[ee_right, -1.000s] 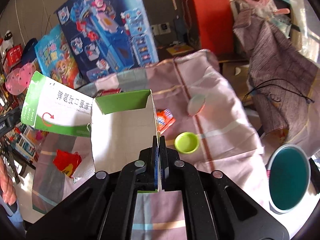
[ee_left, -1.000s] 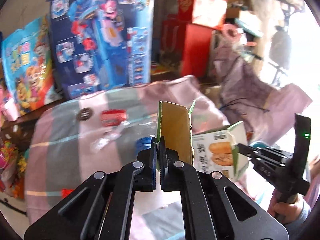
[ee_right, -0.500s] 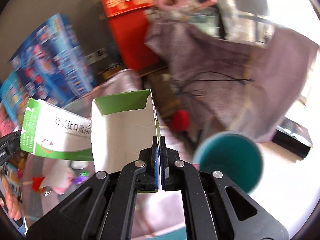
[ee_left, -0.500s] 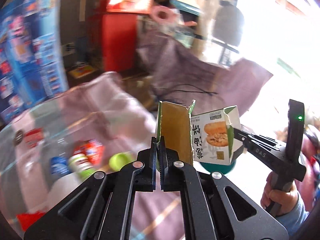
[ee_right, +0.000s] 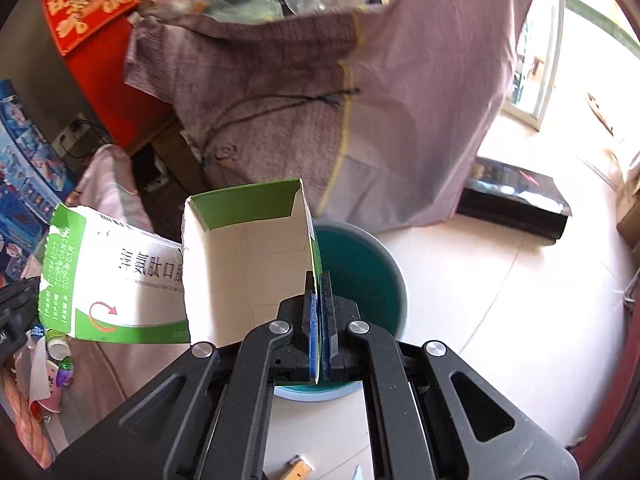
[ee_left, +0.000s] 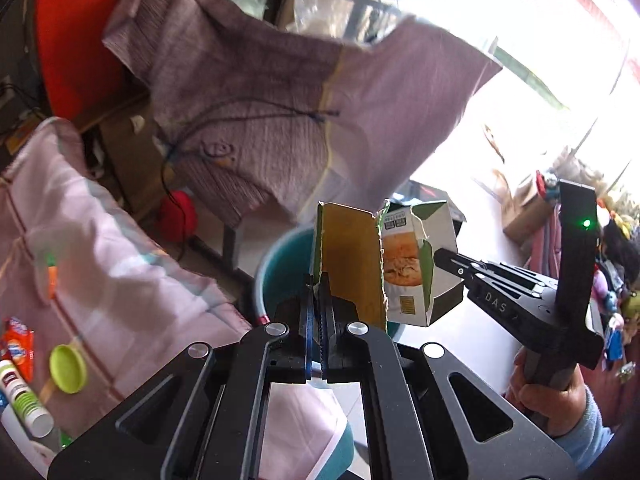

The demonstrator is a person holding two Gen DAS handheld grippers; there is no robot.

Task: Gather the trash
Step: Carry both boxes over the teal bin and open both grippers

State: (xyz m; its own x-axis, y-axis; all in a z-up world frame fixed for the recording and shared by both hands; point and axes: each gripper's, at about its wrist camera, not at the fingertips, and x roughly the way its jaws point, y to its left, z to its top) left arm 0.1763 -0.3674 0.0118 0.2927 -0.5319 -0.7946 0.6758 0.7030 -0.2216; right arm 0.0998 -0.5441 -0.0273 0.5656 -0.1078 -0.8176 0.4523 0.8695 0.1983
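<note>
My left gripper [ee_left: 319, 280] is shut on the brown inner flap of a green-edged carton [ee_left: 348, 264]. In the right wrist view that carton [ee_right: 116, 280] is green and white with printed text, and my left gripper [ee_right: 12, 312] shows at the left edge. Right beside it, my right gripper [ee_right: 320, 280] is shut on the wall of an open white-and-green carton [ee_right: 248, 264], whose outside shows a bread picture [ee_left: 404, 268]. My right gripper [ee_left: 438, 256] reaches in from the right. Both cartons hang over a teal bin [ee_right: 360, 276] [ee_left: 280, 276] on the floor.
A pink striped cloth-covered table [ee_left: 100, 272] lies left, with a green lid [ee_left: 68, 368], a red wrapper [ee_left: 18, 344] and a tube [ee_left: 22, 396]. A purple cloth [ee_left: 260, 120] hangs behind the bin. A black flat box [ee_right: 516, 200] lies on the pale floor. A person's hand [ee_left: 548, 396] holds the right gripper.
Both grippers have swung right and downward, away from the table, carrying the cartons. The teal bin has come under them and the toy boxes have left the left wrist view.
</note>
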